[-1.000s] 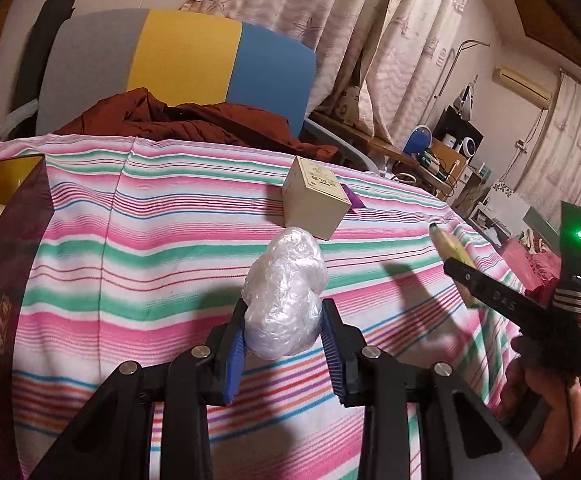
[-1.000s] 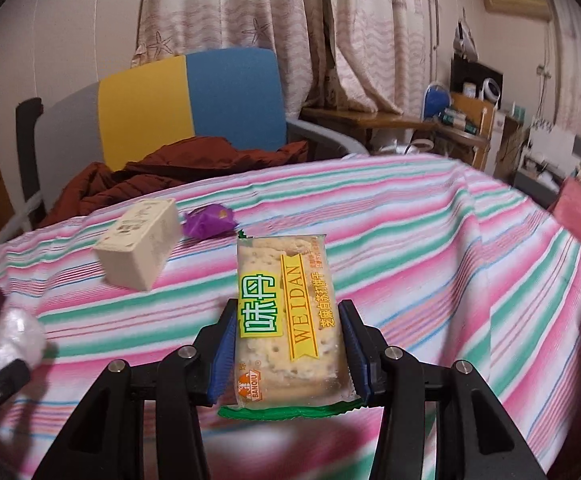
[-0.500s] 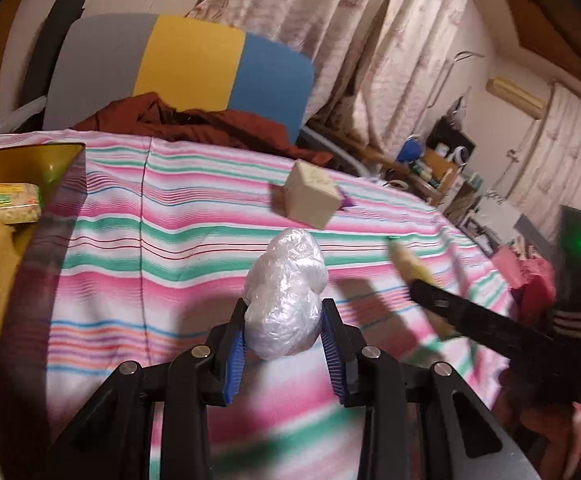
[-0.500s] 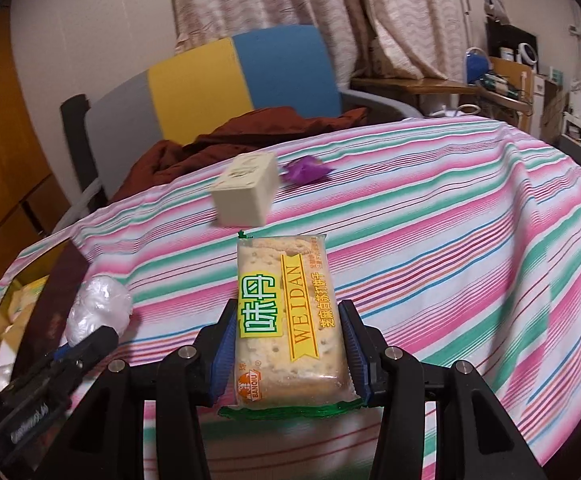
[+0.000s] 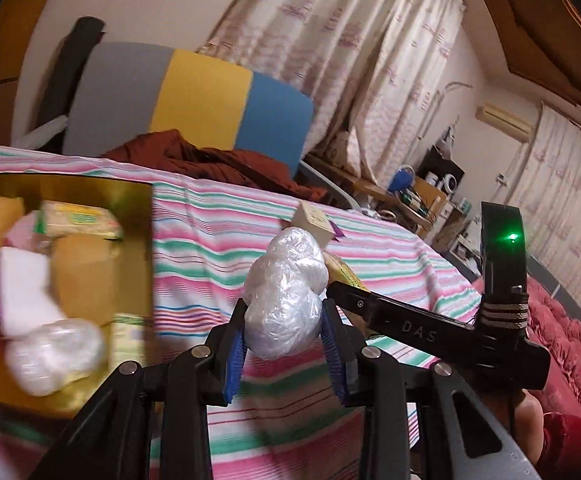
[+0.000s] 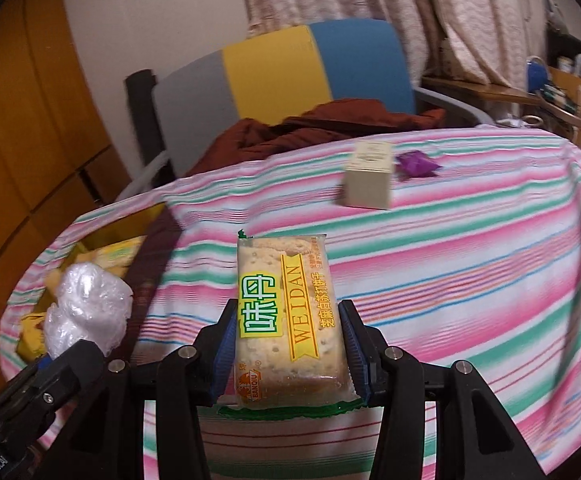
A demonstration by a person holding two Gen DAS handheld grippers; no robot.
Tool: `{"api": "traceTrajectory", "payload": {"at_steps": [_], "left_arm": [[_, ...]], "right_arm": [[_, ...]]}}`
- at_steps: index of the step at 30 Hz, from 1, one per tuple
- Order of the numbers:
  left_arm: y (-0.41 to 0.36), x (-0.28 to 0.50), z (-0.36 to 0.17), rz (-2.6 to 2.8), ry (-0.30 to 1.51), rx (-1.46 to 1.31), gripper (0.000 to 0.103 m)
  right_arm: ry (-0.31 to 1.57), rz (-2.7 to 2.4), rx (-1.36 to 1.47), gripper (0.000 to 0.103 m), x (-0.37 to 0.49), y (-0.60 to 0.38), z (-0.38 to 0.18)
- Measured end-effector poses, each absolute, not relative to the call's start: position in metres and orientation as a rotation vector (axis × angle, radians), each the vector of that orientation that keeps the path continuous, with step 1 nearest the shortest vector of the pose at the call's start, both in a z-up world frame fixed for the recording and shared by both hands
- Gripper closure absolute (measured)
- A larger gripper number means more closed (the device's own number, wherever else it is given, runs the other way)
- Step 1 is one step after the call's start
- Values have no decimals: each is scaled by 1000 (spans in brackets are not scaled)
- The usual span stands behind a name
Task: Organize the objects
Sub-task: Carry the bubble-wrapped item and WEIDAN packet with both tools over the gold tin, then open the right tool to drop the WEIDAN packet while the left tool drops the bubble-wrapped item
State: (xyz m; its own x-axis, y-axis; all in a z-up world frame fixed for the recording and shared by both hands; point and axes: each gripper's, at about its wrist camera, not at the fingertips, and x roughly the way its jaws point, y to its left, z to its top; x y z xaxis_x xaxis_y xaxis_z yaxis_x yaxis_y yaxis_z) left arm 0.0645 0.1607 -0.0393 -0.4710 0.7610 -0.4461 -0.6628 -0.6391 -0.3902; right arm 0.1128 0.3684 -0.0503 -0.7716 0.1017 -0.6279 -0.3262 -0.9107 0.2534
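My left gripper (image 5: pixel 284 338) is shut on a crumpled clear plastic wad (image 5: pixel 286 292) and holds it above the striped tablecloth, just right of a gold-lined box (image 5: pixel 90 368) that holds several snacks. The wad also shows in the right wrist view (image 6: pixel 86 304). My right gripper (image 6: pixel 288 356) is shut on a WEIDAN cracker packet (image 6: pixel 286 320), held above the cloth. A beige carton (image 6: pixel 368 180) and a purple wrapper (image 6: pixel 416 163) lie further back on the table.
The box holds another plastic wad (image 5: pixel 50 354), cracker packets (image 5: pixel 80 224) and a white block (image 5: pixel 22 288). A grey, yellow and blue chair (image 6: pixel 286 72) with a rust-red garment (image 6: pixel 322 128) stands behind the table. Red bedding (image 5: pixel 562 332) lies at right.
Both grippers have swung left toward the box with their loads held. The box interior has come into the left wrist view, and the carton has shifted rightward in the right wrist view.
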Motion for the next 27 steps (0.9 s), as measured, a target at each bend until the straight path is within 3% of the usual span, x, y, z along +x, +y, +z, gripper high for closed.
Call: {"api": "traceTrajectory", "payload": {"at_steps": [15, 23, 27], "left_arm": [[37, 22, -40, 2450, -323, -824, 69], [17, 6, -63, 2509, -283, -931, 69], [17, 1, -73, 2502, -270, -989, 69]], "right_arm": [[596, 2958, -986, 54, 41, 273, -20], [618, 2946, -1049, 54, -20, 243, -24], [586, 2894, -1073, 47, -43, 240, -32]]}}
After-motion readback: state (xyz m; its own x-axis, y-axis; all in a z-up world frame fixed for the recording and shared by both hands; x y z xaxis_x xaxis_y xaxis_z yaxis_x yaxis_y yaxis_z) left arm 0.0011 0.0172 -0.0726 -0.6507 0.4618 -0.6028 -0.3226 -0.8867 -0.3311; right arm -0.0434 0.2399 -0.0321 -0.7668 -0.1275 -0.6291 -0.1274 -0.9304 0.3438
